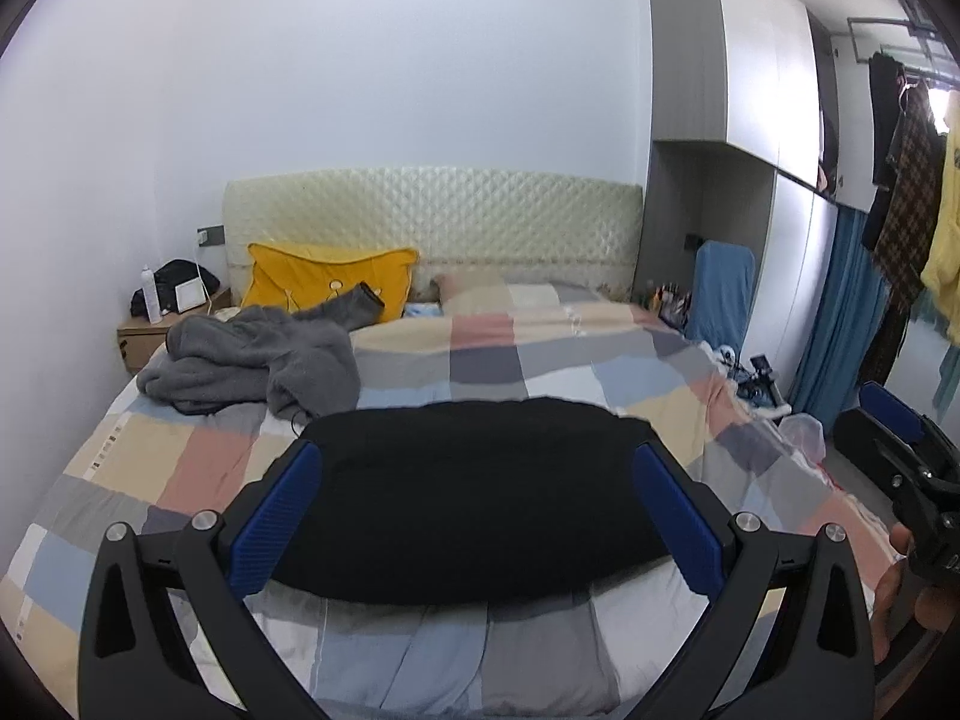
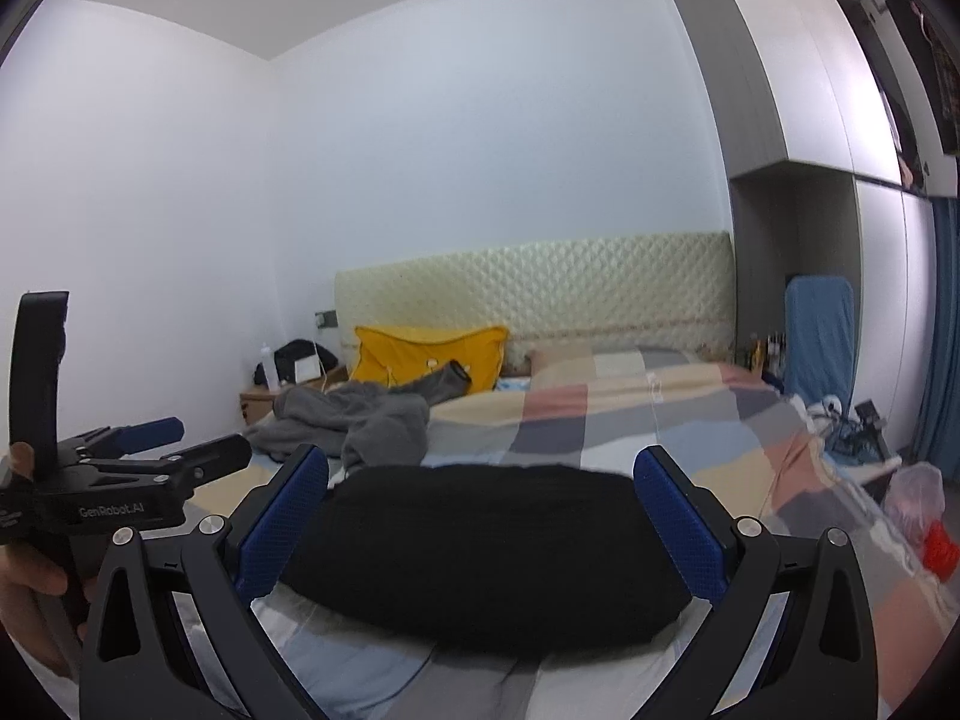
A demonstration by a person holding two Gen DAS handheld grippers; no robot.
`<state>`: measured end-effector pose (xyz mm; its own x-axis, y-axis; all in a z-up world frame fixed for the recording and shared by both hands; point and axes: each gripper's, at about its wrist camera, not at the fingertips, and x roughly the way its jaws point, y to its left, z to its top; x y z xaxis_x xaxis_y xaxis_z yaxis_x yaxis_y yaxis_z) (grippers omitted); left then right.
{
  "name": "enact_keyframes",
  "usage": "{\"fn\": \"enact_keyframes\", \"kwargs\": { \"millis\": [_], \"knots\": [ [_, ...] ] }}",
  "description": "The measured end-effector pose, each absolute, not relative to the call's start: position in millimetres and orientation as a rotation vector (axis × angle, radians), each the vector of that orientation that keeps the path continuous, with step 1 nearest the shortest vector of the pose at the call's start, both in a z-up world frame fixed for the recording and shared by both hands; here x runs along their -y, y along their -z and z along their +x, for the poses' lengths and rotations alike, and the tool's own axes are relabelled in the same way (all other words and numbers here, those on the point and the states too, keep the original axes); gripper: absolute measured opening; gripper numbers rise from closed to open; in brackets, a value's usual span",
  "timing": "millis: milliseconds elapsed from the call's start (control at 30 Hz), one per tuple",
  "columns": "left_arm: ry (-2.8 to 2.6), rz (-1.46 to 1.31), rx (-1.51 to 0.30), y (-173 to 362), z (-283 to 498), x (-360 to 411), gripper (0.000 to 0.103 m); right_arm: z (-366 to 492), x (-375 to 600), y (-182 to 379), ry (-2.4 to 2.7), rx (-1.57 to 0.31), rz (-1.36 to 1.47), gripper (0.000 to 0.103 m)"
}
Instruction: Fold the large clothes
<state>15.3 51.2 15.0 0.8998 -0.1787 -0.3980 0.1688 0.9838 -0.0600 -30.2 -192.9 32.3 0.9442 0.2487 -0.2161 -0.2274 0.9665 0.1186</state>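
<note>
A black garment (image 1: pixel 474 492) lies folded into a flat rectangle on the checked bedspread (image 1: pixel 540 354), near the foot of the bed. It also shows in the right wrist view (image 2: pixel 480 546). My left gripper (image 1: pixel 477 456) is open and empty, held above the garment's near edge. My right gripper (image 2: pixel 480 462) is open and empty, also held over the garment. A crumpled grey fleece garment (image 1: pixel 252 360) lies farther up the bed on the left, and it also shows in the right wrist view (image 2: pixel 360 420).
A yellow pillow (image 1: pixel 330 282) leans on the quilted headboard (image 1: pixel 432 222). A wooden nightstand (image 1: pixel 162 330) stands at the left. A blue-covered chair (image 1: pixel 723 288), wardrobe (image 1: pixel 750 90), hanging clothes (image 1: pixel 912 180) and floor clutter (image 1: pixel 762 384) are on the right.
</note>
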Motion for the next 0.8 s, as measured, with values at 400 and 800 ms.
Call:
{"fn": "enact_keyframes", "kwargs": {
  "millis": [400,800],
  "knots": [
    [0.153,-0.067,-0.443,7,8,-52,0.103,-32,190,5,-0.222,-0.292,0.097,0.103],
    [0.1,-0.077,-0.54,42,18,-56,0.103,-20,184,40,-0.22,-0.382,0.083,0.103]
  ]
}}
